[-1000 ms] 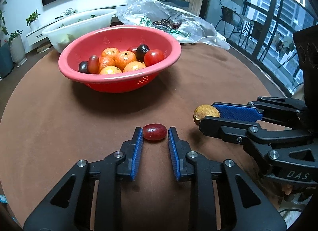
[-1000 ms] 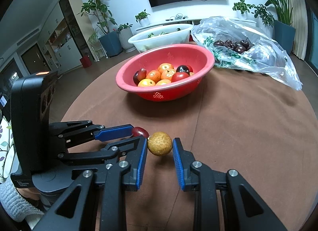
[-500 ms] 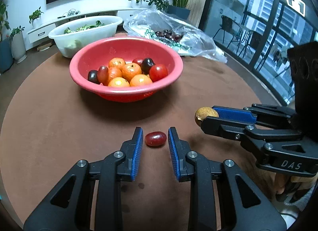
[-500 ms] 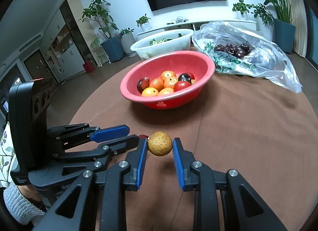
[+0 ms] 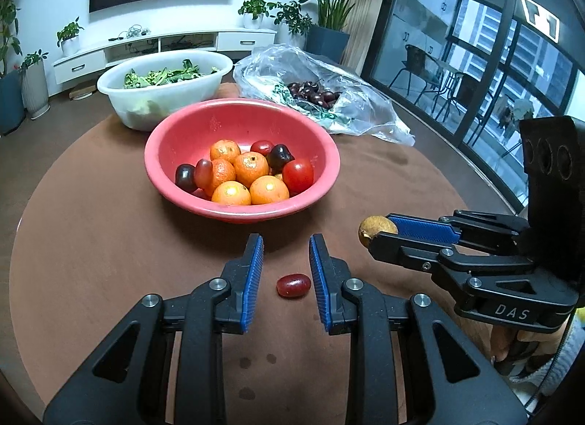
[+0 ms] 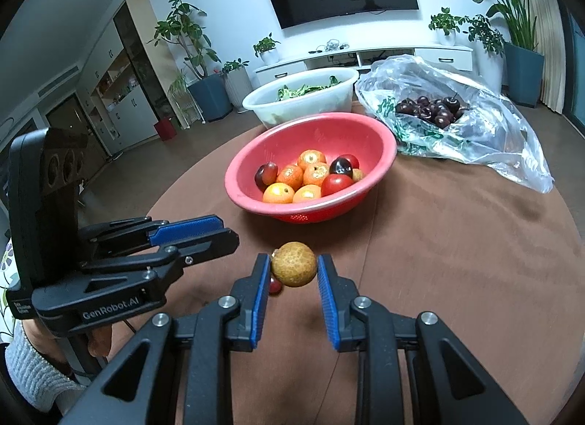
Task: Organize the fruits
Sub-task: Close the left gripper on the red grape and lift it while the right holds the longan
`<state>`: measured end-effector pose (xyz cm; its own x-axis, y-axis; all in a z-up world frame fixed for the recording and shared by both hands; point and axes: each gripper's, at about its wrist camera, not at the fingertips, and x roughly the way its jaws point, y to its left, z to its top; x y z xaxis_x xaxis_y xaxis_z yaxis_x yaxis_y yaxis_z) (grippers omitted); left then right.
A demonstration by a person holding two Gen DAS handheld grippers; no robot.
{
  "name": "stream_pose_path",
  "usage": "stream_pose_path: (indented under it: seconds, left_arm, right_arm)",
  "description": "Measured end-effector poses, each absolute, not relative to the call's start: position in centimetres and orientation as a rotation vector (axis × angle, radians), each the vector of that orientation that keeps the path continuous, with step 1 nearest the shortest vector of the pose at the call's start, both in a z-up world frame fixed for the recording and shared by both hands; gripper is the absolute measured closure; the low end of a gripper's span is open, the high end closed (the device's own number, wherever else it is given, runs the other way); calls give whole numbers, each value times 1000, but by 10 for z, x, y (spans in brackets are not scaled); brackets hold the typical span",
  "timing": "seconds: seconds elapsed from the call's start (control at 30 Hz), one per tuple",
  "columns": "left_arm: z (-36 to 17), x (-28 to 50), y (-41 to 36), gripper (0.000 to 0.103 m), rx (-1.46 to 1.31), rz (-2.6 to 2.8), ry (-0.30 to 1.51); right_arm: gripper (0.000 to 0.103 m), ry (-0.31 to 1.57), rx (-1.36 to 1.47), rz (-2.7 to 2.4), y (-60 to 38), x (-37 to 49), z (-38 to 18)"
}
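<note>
Left wrist view: the left gripper [image 5: 285, 260] has risen away from the table [image 5: 91, 249]. A second ago its fingers [image 5: 252, 278] flanked the grape [image 5: 293, 285] at table level; now the grape lies on the cloth below and behind the fingertips, at 6 o'clock from the red bowl [image 5: 172, 132], touched by neither pad. The fingers stand slightly apart, as before, pinching nothing. The lift has therefore come away empty, and the grape remains to be collected.

Right wrist view: the right gripper [image 6: 294, 271] has hardly moved. Its fingers [image 6: 260, 289] are pressed in on the brown fruit [image 6: 293, 263], which is clamped between both blue pads and held clear of the table; the grape shows partly behind it, at about 7 o'clock.

The red bowl stands in the middle of the table and already holds small oranges [image 5: 250, 168], a tomato [image 5: 298, 176] and dark grapes. Behind it, at 11 o'clock, is a white bowl [image 5: 164, 96] of greens; at 1 o'clock, a plastic bag [image 5: 365, 106] with cherries [image 5: 310, 92].

Reading for the task: one loose fruit is secured and appears ready to be carried forward to the red bowl, which lies at 12 o'clock from the right gripper. The other needs a fresh approach, with the left fingers lowered around the grape and closed before lifting.
</note>
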<state>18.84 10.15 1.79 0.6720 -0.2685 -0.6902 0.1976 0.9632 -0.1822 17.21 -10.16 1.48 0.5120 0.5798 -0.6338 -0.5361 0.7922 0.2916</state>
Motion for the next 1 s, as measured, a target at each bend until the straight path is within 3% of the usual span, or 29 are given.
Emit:
stream_pose_path:
  seconds: [0.43, 1.0]
  left_arm:
    - [-30, 196, 76, 78, -20, -264, 900]
    - [-45, 208, 79, 78, 3, -207, 906]
  right_arm:
    - [74, 799, 67, 666, -104, 172, 8]
    - [74, 806, 72, 671, -103, 171, 4]
